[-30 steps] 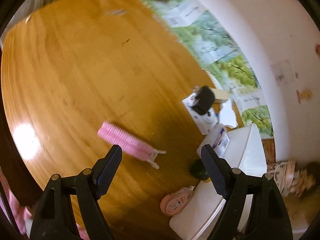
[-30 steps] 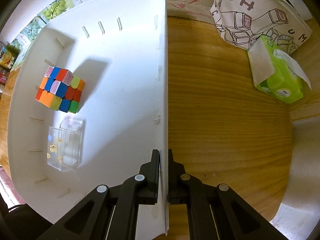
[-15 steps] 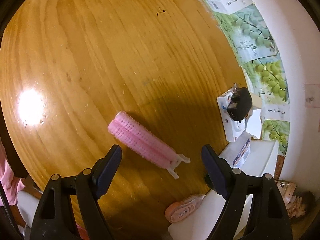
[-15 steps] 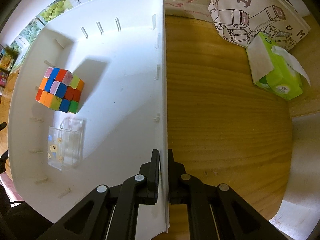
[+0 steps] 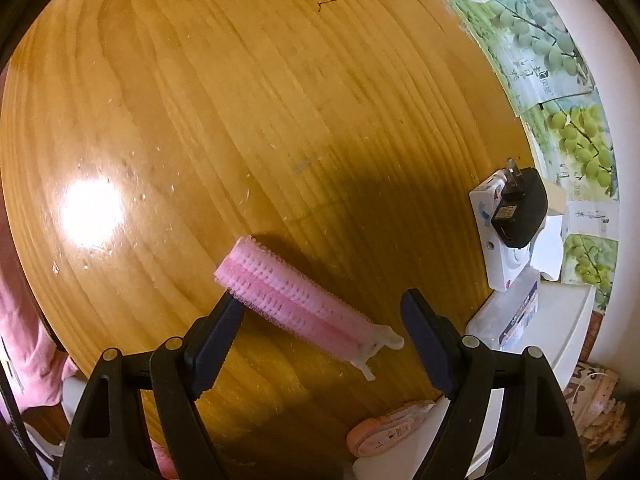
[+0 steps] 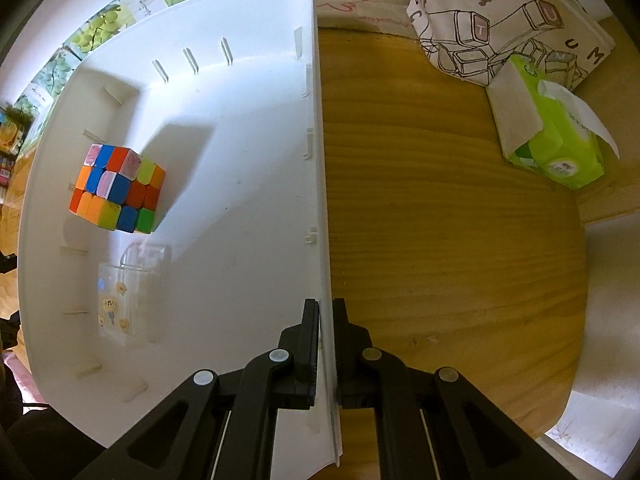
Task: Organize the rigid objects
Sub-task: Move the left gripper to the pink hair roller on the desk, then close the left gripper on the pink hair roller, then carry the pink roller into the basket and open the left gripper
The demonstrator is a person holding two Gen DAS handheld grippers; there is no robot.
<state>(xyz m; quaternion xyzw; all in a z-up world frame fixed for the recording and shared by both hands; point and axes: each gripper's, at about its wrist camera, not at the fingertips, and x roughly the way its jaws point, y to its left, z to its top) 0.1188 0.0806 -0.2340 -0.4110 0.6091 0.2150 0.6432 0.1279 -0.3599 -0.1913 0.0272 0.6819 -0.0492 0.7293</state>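
Left wrist view: left gripper [image 5: 322,314] jaws apart, pink hair roller [image 5: 296,304] between, lower centre; right gripper [image 6: 326,320] clamped on white bin [image 6: 320,184] wall

The left gripper [image 5: 322,312] hangs with its jaws spread wide; its left fingertip sits just at one end of a pink roller [image 5: 296,302] that lies between the tips. The right gripper [image 6: 326,320] is clamped tight on the thin wall of a white bin [image 6: 316,160].

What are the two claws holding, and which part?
Right claw pinches the white bin by its side wall. Left claw holds nothing.
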